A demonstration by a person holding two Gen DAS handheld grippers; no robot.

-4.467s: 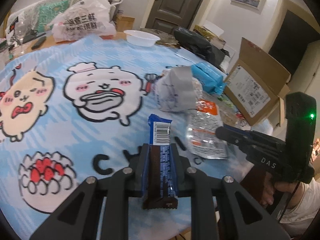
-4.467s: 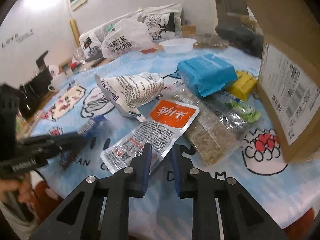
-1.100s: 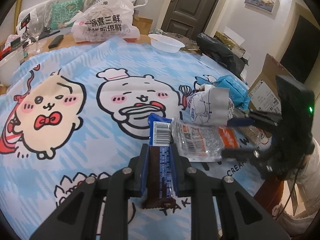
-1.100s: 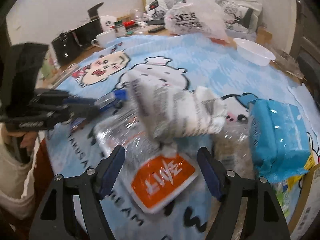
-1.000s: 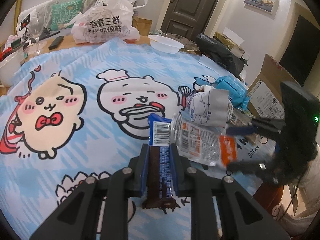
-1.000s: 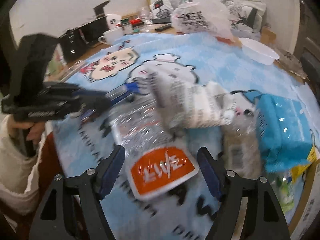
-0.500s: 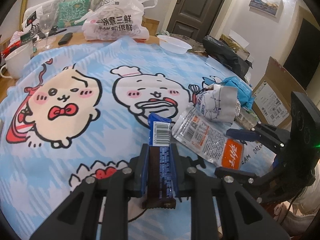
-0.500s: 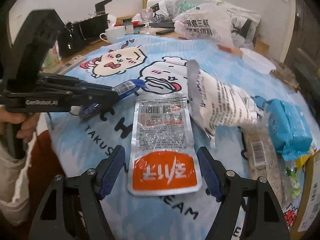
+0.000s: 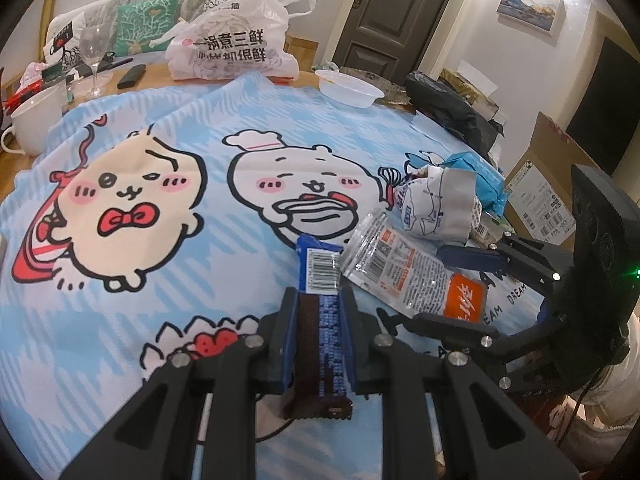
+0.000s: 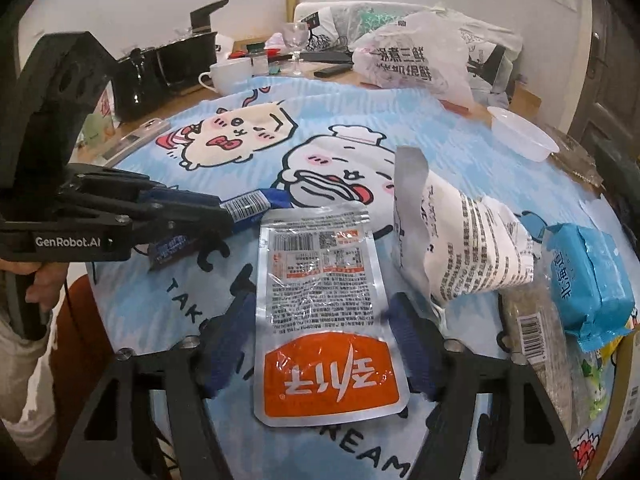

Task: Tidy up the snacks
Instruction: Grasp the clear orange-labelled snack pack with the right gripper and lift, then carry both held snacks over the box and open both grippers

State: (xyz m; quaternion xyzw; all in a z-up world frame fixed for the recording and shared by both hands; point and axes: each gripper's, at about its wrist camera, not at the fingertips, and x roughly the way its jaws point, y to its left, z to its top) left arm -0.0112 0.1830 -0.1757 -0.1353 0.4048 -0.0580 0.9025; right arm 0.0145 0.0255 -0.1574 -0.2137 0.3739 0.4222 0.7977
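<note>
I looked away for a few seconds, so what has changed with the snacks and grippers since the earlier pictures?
The right gripper went from closed to wide open, and the silver pouch with the orange label was dragged away from the pile toward the left gripper, now lying flat between the open fingers. Unchanged: the left gripper stays clamped on the blue snack bar.

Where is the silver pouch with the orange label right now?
The pouch lies flat on the tablecloth between the open right gripper's fingers, with the white bag to its right.
</note>
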